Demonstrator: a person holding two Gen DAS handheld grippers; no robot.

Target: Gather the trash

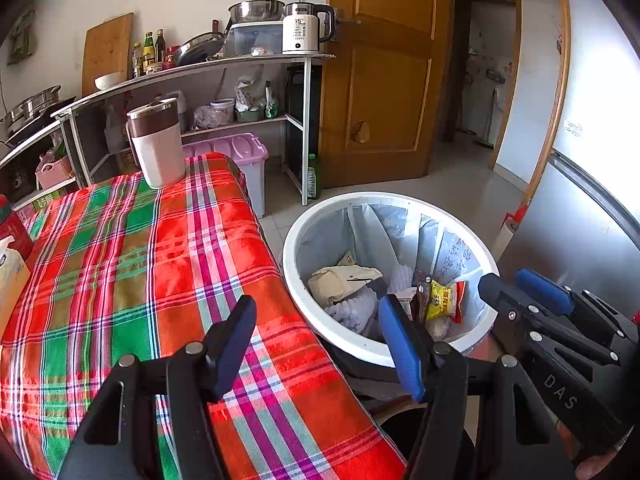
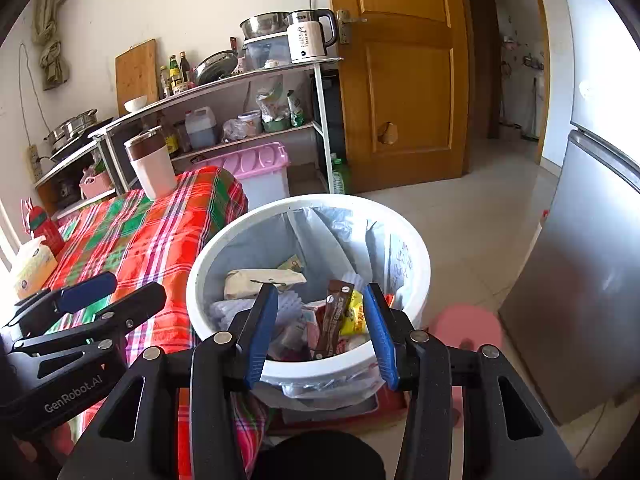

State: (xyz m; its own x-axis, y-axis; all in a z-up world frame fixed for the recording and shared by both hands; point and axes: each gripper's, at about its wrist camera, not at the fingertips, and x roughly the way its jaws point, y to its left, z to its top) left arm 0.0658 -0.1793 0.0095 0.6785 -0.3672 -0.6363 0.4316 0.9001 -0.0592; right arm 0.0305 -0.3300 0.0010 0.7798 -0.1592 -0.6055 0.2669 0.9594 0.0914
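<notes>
A white trash bin [image 1: 298,288] [image 2: 416,240] with a grey liner stands beside the plaid-covered table [image 1: 132,264] [image 2: 160,232]. Inside lie a beige wrapper [image 1: 340,282] [image 2: 260,280], a yellow snack packet [image 1: 442,300] [image 2: 354,316], a brown wrapper [image 2: 334,312] and white foam pieces [image 1: 356,310]. My left gripper [image 1: 318,348] is open and empty, over the table edge next to the bin; it shows in the right wrist view [image 2: 116,290]. My right gripper [image 2: 320,332] is open and empty above the bin; it shows in the left wrist view [image 1: 516,284].
A brown-and-white tumbler [image 1: 156,140] [image 2: 150,164] stands at the table's far end. A tissue box [image 2: 32,266] and a red bottle [image 2: 42,224] sit at the table's left. A shelf rack [image 1: 224,80], pink-lidded bin [image 1: 244,160], wooden door [image 1: 380,80], fridge [image 2: 576,288] and pink stool [image 2: 468,328] surround.
</notes>
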